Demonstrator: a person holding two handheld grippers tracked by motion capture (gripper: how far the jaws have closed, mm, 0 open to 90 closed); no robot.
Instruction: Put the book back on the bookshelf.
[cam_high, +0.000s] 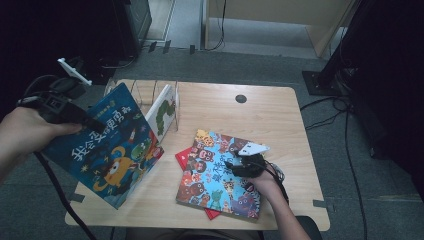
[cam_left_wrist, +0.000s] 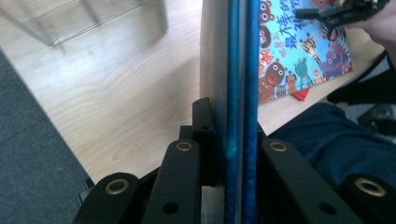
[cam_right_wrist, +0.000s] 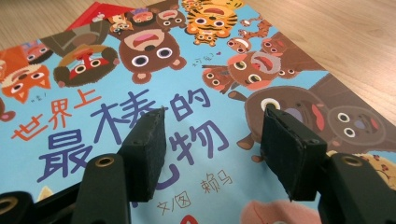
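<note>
My left gripper (cam_high: 94, 123) is shut on the edge of a blue picture book (cam_high: 107, 150) and holds it tilted above the table's left side. In the left gripper view the blue book (cam_left_wrist: 240, 70) stands edge-on between the jaws of my left gripper (cam_left_wrist: 231, 119). A light blue book with cartoon animals (cam_high: 215, 175) lies flat on a red book (cam_high: 184, 157) at the front right. My right gripper (cam_high: 231, 163) hovers low over the animal book (cam_right_wrist: 187, 93), open, with nothing between the pads of my right gripper (cam_right_wrist: 212, 130).
A clear plastic book rack (cam_high: 145, 92) stands at the table's back left, holding an upright white book with a green caterpillar (cam_high: 162, 112). The wooden table (cam_high: 250, 115) has a round cable hole (cam_high: 241, 98) near its far edge. Dark stands and cables surround it.
</note>
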